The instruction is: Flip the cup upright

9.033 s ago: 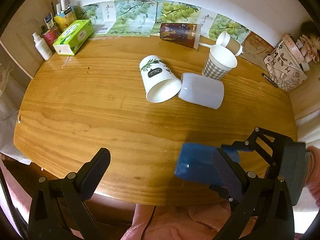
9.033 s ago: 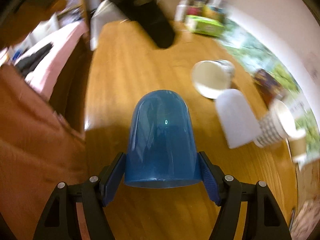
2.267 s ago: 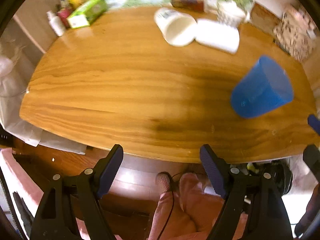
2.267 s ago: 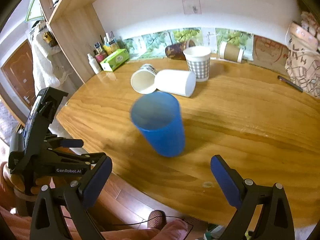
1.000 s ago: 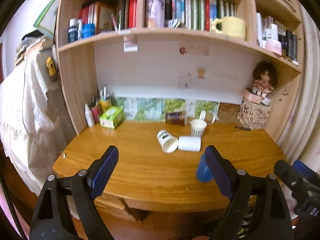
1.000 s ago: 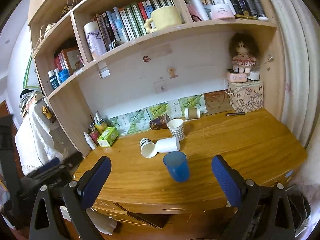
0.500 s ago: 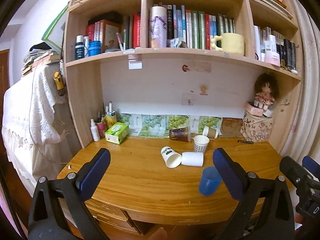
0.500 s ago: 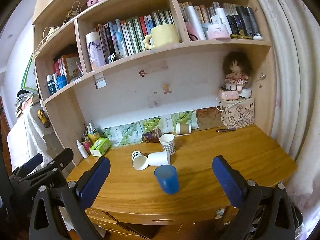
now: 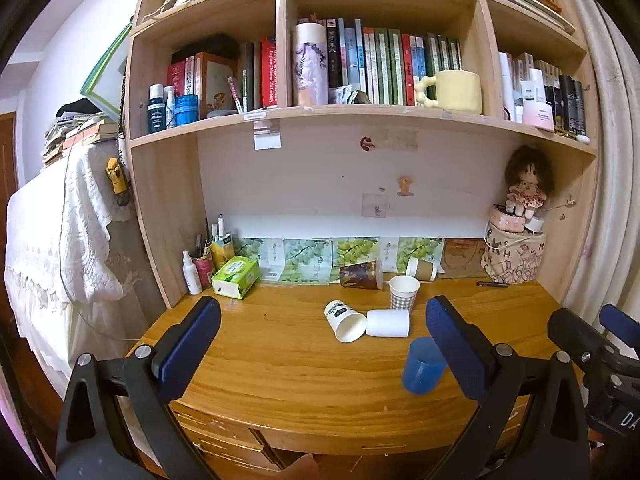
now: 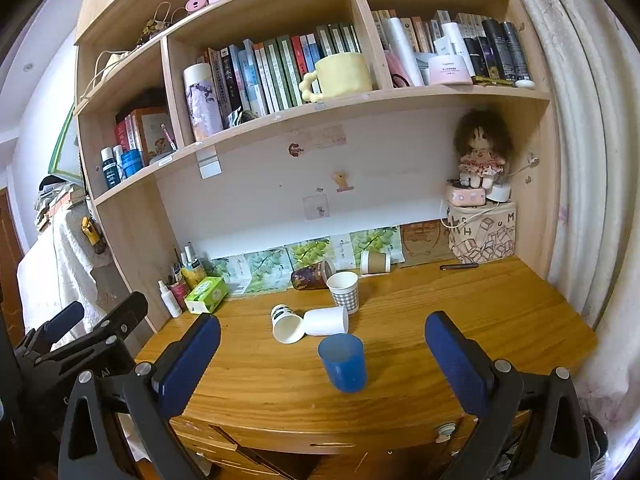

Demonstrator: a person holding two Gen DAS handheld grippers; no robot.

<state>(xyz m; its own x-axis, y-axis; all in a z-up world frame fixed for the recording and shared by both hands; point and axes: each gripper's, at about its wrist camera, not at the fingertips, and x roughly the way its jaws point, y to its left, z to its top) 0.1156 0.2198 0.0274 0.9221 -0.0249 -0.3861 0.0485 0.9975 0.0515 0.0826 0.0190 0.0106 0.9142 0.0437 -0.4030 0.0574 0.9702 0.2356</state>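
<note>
The blue cup (image 10: 343, 362) stands upright on the wooden surface (image 10: 460, 320), mouth up, near the front edge and apart from both tools; the left tool (image 9: 320, 344) is spread wide with nothing between its blue pads, and the right tool (image 10: 322, 364) is likewise wide apart and holds nothing. Both hang back from the front edge of the surface, clear of the cup; behind the cup, toward the middle of the surface, a white cup with a leaf print (image 10: 287, 323) and a plain white cup (image 10: 326, 320) lie on their sides, touching each other; a checked paper cup (image 10: 344, 292) stands upright just behind them; a dark patterned cup (image 10: 312, 276) lies on its side near the back edge; a green tissue box (image 10: 206, 294) sits at the back left corner.
</note>
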